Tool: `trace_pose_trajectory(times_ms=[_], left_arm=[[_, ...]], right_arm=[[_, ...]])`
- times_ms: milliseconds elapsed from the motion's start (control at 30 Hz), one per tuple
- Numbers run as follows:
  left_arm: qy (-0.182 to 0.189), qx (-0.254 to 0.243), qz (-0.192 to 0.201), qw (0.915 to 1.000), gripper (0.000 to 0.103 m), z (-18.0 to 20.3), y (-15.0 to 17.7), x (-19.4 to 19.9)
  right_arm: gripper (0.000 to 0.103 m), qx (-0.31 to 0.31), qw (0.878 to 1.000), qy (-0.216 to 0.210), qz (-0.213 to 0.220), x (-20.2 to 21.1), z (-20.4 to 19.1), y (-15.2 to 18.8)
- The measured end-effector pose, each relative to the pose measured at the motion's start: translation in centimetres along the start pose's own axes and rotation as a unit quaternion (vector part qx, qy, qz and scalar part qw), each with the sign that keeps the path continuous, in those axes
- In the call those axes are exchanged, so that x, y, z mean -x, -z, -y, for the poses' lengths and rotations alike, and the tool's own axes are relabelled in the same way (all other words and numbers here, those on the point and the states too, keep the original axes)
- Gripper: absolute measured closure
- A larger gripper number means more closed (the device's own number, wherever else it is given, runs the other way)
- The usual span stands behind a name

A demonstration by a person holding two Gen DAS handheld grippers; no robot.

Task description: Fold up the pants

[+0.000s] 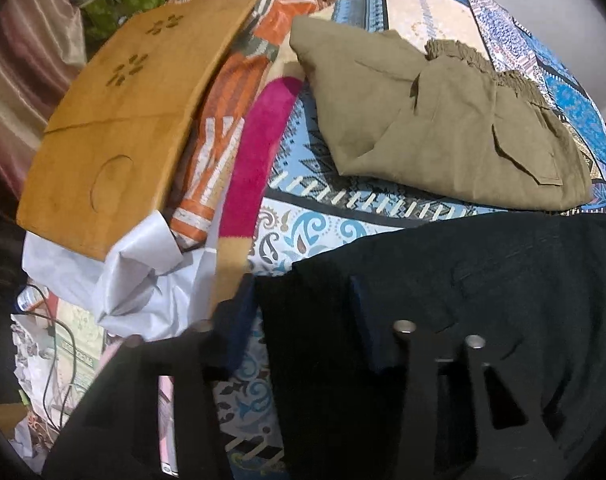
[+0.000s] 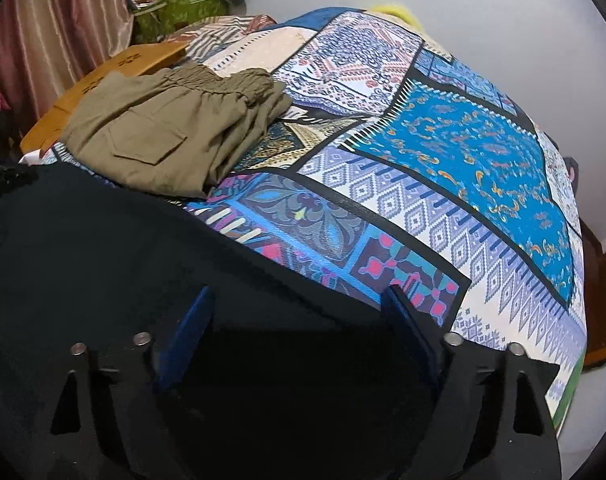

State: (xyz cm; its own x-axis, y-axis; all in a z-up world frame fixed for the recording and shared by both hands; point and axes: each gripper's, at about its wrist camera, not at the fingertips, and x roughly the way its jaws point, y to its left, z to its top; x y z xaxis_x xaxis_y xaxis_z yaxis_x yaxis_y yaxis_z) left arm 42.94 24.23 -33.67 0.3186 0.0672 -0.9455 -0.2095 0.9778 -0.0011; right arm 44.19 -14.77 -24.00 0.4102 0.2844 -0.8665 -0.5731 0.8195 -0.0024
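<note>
No readable writing; black pants (image 2: 103, 248) beside folded olive pants (image 2: 163, 140).

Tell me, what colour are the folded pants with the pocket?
The folded cotton pants with the flap pocket are olive-khaki, clearest in the left wrist view.

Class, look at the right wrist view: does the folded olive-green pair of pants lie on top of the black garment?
No. The folded olive-green pants lie on the patterned patchwork bedspread, beyond the black garment.
</note>
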Motion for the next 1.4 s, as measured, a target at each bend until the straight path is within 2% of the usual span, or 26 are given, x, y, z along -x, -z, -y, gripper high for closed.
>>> trace_pose_trajectory(times_ms=[33, 67, 100, 167, 267, 367, 500, 600, 733, 800, 833, 933, 967, 1033, 1100, 1133, 1167, 1333, 1367, 1400], left_arm=[[0.0, -0.002, 0.005, 1.0, 0.069, 0.0, 0.1, 0.3], [-0.009, -0.005, 0.012, 0.9999, 0.082, 0.1, 0.2, 0.8], [-0.021, -0.009, 0.015, 0.9996, 0.092, 0.3, 0.0, 0.9], [-0.035, -0.015, 0.024, 0.999, 0.096, 0.0, 0.0, 1.4], [-0.022, -0.008, 0.024, 0.9994, 0.098, -0.7, 0.0, 1.8], [-0.026, -0.013, 0.038, 0.9989, 0.099, -0.6, 0.0, 2.7], [-0.036, -0.031, 0.063, 0.9969, 0.1, -0.1, -0.3, 4.8], [-0.038, -0.016, 0.059, 0.9974, 0.099, -0.7, -1.3, 5.8], [-0.028, -0.019, 0.071, 0.9969, 0.099, -0.6, -1.3, 6.5], [-0.013, -0.025, 0.065, 0.9975, 0.099, -0.3, -1.2, 6.4], [-0.009, -0.026, 0.059, 0.9979, 0.096, -0.1, -1.1, 6.1], [-0.005, -0.02, 0.03, 0.9994, 0.077, 0.0, -1.1, 4.2], [-0.002, -0.018, 0.023, 0.9996, 0.07, 0.0, -0.9, 3.7], [-0.001, -0.007, 0.001, 1.0, 0.064, 0.0, -0.7, 2.0], [0.0, 0.004, -0.016, 0.9999, 0.06, -0.1, -0.5, 0.8], [0.003, 0.008, -0.023, 0.9997, 0.059, -0.2, -0.4, 0.3], [0.005, 0.013, -0.028, 0.9995, 0.058, -0.3, -0.4, -0.2], [0.03, 0.018, -0.03, 0.9989, 0.059, -0.6, -0.8, -1.1], [0.03, 0.019, -0.03, 0.9989, 0.066, -0.6, -1.0, -1.2], [0.031, 0.018, -0.025, 0.999, 0.079, -0.5, -1.2, -1.1]], right_arm=[[0.039, 0.002, 1.0, 0.0, 0.003, 0.1, -0.1, -0.1], [0.051, 0.005, 1.0, 0.0, 0.004, 0.2, -0.3, -0.3], [0.057, 0.008, 1.0, -0.003, 0.004, 0.3, -0.5, -0.3], [0.08, 0.014, 1.0, -0.003, 0.003, 0.4, -0.8, -0.4], [0.092, 0.02, 1.0, 0.007, 0.002, 0.3, -1.0, -0.7], [0.096, 0.01, 1.0, 0.004, 0.005, 0.6, -0.7, -0.7], [0.097, -0.006, 1.0, -0.005, 0.016, 1.5, -0.2, -0.7], [0.097, -0.008, 1.0, -0.004, 0.022, 2.0, -0.4, -0.7], [0.097, -0.007, 0.999, -0.003, 0.031, 2.5, -0.5, -0.6], [0.097, -0.007, 0.999, -0.003, 0.033, 2.6, -0.4, -0.5], [0.097, -0.007, 0.999, -0.005, 0.032, 2.6, -0.3, -0.6], [0.096, -0.003, 0.999, -0.002, 0.032, 2.4, -0.3, -0.6], [0.094, -0.002, 1.0, 0.001, 0.031, 2.4, -0.4, -0.5], [0.089, 0.005, 1.0, 0.008, 0.025, 2.0, -0.5, -0.6], [0.076, 0.008, 1.0, 0.014, 0.024, 1.9, -0.5, -0.4], [0.061, 0.01, 1.0, 0.014, 0.024, 1.7, -0.4, -0.4], [0.052, 0.01, 1.0, 0.014, 0.025, 1.7, -0.3, -0.3], [0.052, 0.013, 1.0, -0.002, -0.003, -0.3, -0.2, 0.0], [0.054, 0.013, 1.0, -0.002, 0.003, -0.2, -0.3, 0.0], [0.057, 0.014, 1.0, -0.005, 0.008, -0.2, -0.4, 0.0]])
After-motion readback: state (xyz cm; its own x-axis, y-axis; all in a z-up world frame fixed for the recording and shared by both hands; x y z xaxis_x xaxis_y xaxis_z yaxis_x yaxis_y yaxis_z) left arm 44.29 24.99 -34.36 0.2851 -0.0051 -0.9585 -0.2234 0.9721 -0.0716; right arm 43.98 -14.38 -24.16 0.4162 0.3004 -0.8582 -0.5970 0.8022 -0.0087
